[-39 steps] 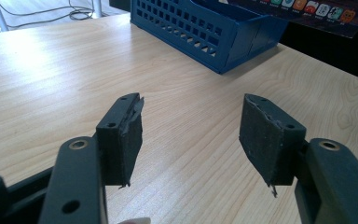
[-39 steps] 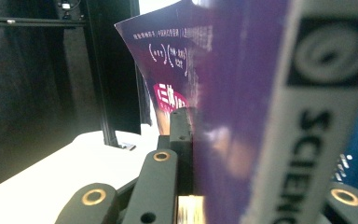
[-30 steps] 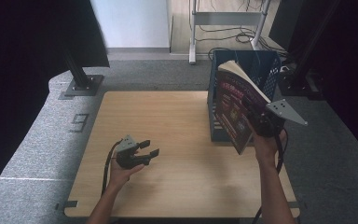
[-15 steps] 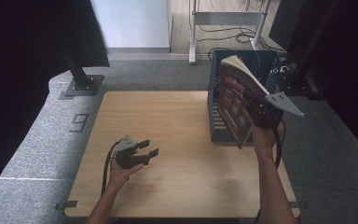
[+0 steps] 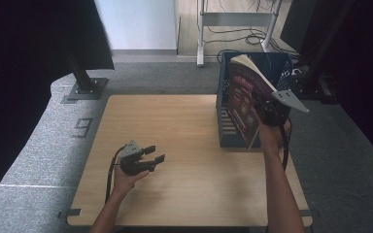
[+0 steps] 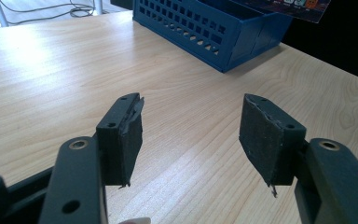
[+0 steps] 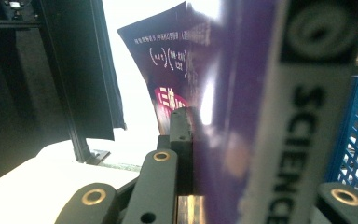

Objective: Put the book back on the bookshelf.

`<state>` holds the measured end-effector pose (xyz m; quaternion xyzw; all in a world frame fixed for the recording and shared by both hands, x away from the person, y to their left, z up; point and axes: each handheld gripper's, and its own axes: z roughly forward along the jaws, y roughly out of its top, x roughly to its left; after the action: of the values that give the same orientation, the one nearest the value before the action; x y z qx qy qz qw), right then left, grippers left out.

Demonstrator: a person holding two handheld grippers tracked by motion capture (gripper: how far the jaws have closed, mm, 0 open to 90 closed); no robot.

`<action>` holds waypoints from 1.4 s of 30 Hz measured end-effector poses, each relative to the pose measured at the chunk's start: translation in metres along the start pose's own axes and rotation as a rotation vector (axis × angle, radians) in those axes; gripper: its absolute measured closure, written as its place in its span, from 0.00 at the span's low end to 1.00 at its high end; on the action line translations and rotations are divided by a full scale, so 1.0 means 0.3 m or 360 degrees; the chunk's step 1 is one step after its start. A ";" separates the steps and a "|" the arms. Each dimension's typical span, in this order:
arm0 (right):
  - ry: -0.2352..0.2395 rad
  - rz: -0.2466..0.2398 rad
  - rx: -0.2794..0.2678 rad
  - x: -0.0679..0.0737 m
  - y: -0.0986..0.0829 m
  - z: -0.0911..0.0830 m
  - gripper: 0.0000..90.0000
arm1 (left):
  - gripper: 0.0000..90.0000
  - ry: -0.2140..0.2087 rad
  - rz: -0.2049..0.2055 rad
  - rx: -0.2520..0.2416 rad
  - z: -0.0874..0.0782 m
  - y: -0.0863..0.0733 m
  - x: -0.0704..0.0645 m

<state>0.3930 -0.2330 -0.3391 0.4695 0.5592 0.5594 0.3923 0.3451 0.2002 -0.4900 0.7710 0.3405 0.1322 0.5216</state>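
Blue crate (image 5: 233, 127) stands at the table's (image 5: 175, 131) three o'clock; my right gripper (image 5: 261, 103) clamps the purple book (image 5: 240, 104) above it; left gripper (image 5: 154, 154) idle, jaws wide, empty; next I judge: lower the book inside.

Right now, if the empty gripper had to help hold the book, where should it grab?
Probably the book's free lower edge, coming from the table side, left of the blue crate. The book stands nearly upright; the right gripper already pinches its other edge, while the left gripper sits open.
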 end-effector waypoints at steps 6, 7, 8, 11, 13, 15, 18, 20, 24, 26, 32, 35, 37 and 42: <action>-0.0019 0.0003 -0.0001 -0.005 -0.011 0.025 0.91 | 0.44 0.0000 0.0006 0.0007 0.004 -0.001 -0.002; -0.0020 0.0003 -0.0001 -0.006 -0.013 0.028 0.91 | 0.44 0.0001 0.0007 0.0007 0.004 -0.001 -0.002; -0.0021 0.0003 -0.0001 -0.006 -0.014 0.031 0.91 | 0.44 0.0002 0.0007 0.0007 0.003 -0.001 -0.001; -0.0022 -0.0009 0.0002 -0.004 -0.016 0.037 0.91 | 0.44 0.0002 0.0000 0.0000 0.002 -0.001 0.000; -0.0020 -0.0014 0.0001 0.000 -0.016 0.039 0.91 | 0.44 0.0002 -0.0001 0.0000 0.002 0.000 0.001; -0.0021 -0.0010 0.0000 0.003 -0.017 0.043 0.91 | 0.44 0.0001 -0.0002 -0.0001 0.001 0.000 0.001; -0.0026 0.0000 0.0002 0.003 -0.018 0.052 0.91 | 0.44 -0.0001 -0.0009 -0.0003 0.001 -0.001 0.004; -0.0034 -0.0001 0.0006 0.001 -0.016 0.060 0.91 | 0.44 -0.0001 -0.0010 -0.0001 0.003 -0.001 0.007; -0.0045 -0.0013 0.0005 -0.003 -0.008 0.074 0.91 | 0.44 0.0003 -0.0014 0.0005 0.007 -0.002 0.013; -0.0046 -0.0008 0.0002 -0.005 -0.006 0.085 0.91 | 0.44 0.0007 -0.0018 0.0003 0.008 -0.002 0.016; -0.0040 0.0009 0.0002 -0.009 0.001 0.125 0.91 | 0.44 0.0014 -0.0032 0.0005 0.008 -0.003 0.024; -0.0048 0.0006 0.0008 -0.007 0.003 0.142 0.91 | 0.44 0.0012 -0.0033 0.0006 0.009 -0.004 0.023; -0.0054 0.0004 0.0001 -0.005 0.005 0.153 0.91 | 0.44 0.0008 -0.0021 0.0019 0.011 -0.005 0.020; -0.0071 0.0029 -0.0014 -0.003 0.010 0.179 0.91 | 0.44 0.0004 -0.0017 0.0023 0.017 -0.006 0.013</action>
<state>0.4454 -0.2203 -0.3396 0.4852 0.5435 0.5548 0.4016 0.3499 0.1995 -0.4944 0.7728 0.3462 0.1280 0.5163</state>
